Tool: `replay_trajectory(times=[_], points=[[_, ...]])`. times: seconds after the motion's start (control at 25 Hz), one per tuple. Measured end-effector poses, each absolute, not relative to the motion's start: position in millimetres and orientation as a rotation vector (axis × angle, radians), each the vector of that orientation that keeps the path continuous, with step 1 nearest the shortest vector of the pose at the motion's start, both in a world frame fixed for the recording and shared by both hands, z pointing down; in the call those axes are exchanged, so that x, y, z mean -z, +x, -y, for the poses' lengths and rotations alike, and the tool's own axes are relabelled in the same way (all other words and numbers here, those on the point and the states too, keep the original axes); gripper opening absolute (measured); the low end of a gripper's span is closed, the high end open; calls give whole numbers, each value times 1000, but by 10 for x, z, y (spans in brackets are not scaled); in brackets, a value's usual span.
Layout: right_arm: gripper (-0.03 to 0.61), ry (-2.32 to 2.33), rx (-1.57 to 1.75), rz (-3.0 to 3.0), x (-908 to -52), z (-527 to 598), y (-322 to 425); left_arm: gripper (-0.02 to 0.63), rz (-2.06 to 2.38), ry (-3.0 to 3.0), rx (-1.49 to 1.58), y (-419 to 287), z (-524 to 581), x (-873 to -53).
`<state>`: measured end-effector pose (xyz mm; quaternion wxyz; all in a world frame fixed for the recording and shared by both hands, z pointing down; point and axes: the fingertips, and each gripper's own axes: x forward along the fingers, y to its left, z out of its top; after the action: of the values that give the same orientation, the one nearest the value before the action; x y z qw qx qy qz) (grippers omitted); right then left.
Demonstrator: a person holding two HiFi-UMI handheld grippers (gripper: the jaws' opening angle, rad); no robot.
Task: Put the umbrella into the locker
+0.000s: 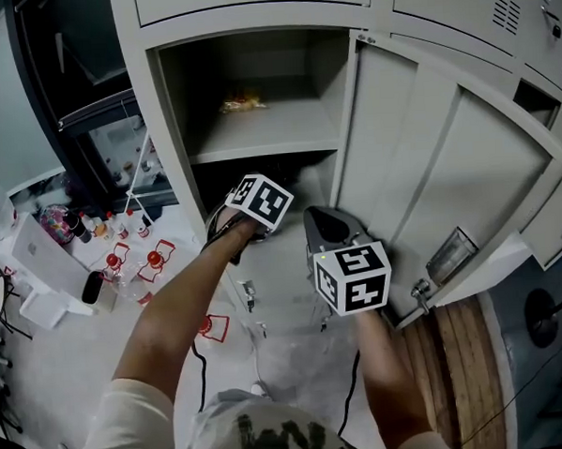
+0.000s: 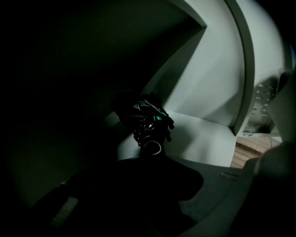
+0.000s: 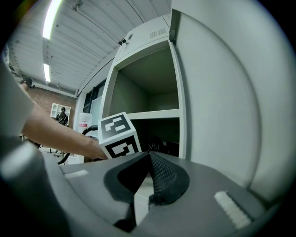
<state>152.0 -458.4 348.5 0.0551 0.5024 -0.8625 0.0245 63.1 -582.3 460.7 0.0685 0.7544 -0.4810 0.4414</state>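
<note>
The folded black umbrella (image 2: 147, 121) shows only in the left gripper view. It sticks out from my left gripper (image 2: 150, 156) over the pale floor of the dark lower locker compartment (image 1: 288, 176), and the jaws are shut on its handle end. In the head view only that gripper's marker cube (image 1: 261, 201) shows at the compartment's mouth; its tips are hidden inside. My right gripper (image 1: 320, 217) (image 3: 149, 155) hangs in front of the open locker door (image 1: 429, 174), shut with nothing in it.
The upper locker shelf (image 1: 257, 131) holds a small yellowish item (image 1: 242, 103). On the floor at left stand several bottles with red labels (image 1: 151, 260) and a white box (image 1: 43, 264). A wooden board (image 1: 461, 350) lies under the door.
</note>
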Motion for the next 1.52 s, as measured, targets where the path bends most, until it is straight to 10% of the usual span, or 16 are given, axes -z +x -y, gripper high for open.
replay_trajectory(times=[1.52], points=[[-5, 1430, -139, 2604, -3660, 4435, 1514, 252, 1563, 2391, -844, 594, 5652, -4062]])
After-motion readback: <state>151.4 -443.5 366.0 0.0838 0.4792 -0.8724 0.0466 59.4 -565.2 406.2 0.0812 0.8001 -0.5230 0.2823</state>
